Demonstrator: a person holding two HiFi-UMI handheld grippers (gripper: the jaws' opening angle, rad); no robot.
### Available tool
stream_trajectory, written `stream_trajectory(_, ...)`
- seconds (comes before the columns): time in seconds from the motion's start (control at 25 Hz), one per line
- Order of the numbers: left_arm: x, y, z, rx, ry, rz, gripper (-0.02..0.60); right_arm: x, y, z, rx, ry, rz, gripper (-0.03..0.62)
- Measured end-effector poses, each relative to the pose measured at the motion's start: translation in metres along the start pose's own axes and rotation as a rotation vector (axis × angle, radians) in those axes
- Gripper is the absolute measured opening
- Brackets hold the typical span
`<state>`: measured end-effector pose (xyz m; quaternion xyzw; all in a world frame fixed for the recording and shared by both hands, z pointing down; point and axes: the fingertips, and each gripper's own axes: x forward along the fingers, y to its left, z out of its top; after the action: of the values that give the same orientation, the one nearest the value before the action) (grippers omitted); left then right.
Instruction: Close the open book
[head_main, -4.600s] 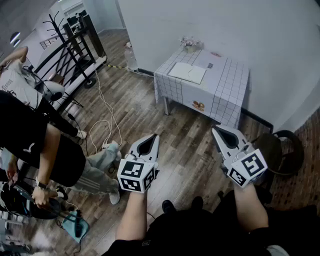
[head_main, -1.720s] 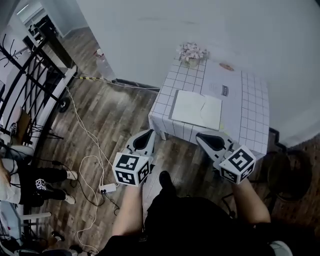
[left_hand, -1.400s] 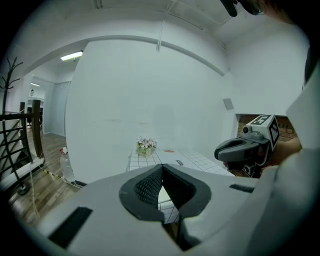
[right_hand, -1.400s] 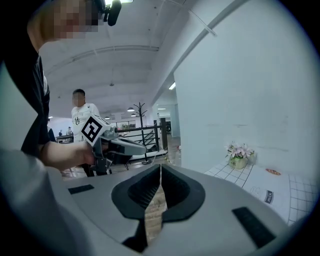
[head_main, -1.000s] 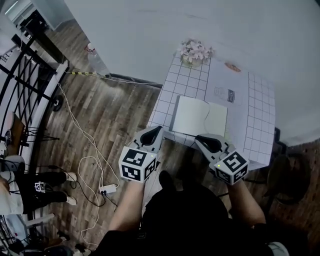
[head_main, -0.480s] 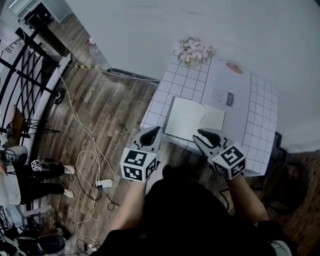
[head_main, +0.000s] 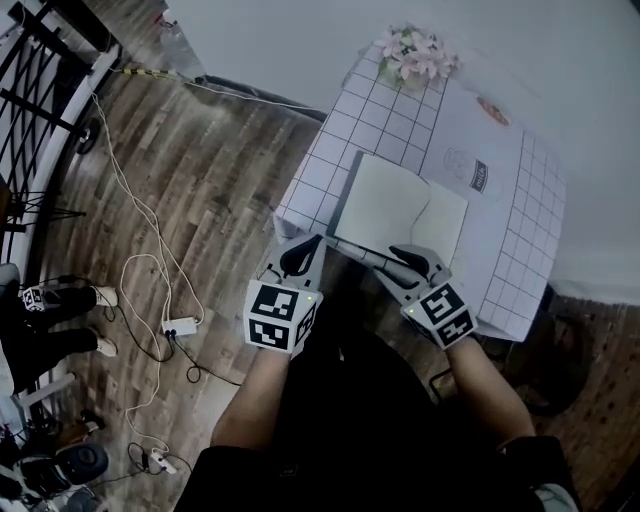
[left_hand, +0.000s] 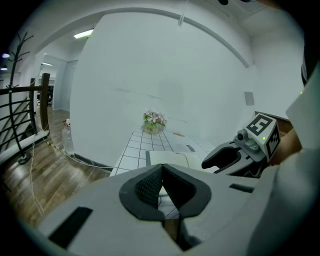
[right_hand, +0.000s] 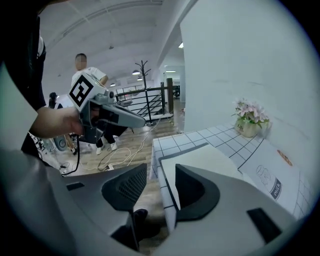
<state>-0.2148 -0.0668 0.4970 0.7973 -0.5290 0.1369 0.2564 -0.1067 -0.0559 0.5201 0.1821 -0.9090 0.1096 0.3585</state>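
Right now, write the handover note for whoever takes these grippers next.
Left gripper: shut, empty, at the table's near edge.
Right gripper: jaws opening, nothing gripped; the book's near edge shows between them, untouched.
Book: lies open and flat on the table's near side.
Done: nothing on the book yet.
Left: catch one side, probably at the near edge, fold it over, and check that it lies shut.

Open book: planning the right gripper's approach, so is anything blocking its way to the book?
Nothing visible does. The right gripper, its jaws opening with nothing gripped, is by the near edge of the open book; the flower pot stands beyond the book.
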Motion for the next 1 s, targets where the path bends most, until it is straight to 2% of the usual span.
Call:
stream_trajectory(0.2,0.012,0.003,-0.041,-0.027,0.037,-0.011,0.009,0.034,-0.006,-0.03,-0.065,0.079,-0.022,0.19)
stream_trajectory(0.48,0.018,0.01,-0.071,-0.057,0.076,-0.006,0.009,0.062,-0.023,-0.052,-0.101,0.152,-0.042,0.193)
stream_trajectory(0.68,0.024,0.009,-0.074,-0.045,0.09,-0.023,0.009,0.074,-0.034,-0.065,-0.131,0.204,-0.059,0.206)
stream_trajectory(0.88,0.027,0.009,-0.077,-0.035,0.107,-0.039,0.009,0.084,-0.035,-0.071,-0.208,0.268,-0.05,0.209)
stream_trajectory(1.0,0.029,0.009,-0.075,-0.029,0.109,-0.048,0.009,0.085,-0.035,-0.071,-0.205,0.277,-0.044,0.209)
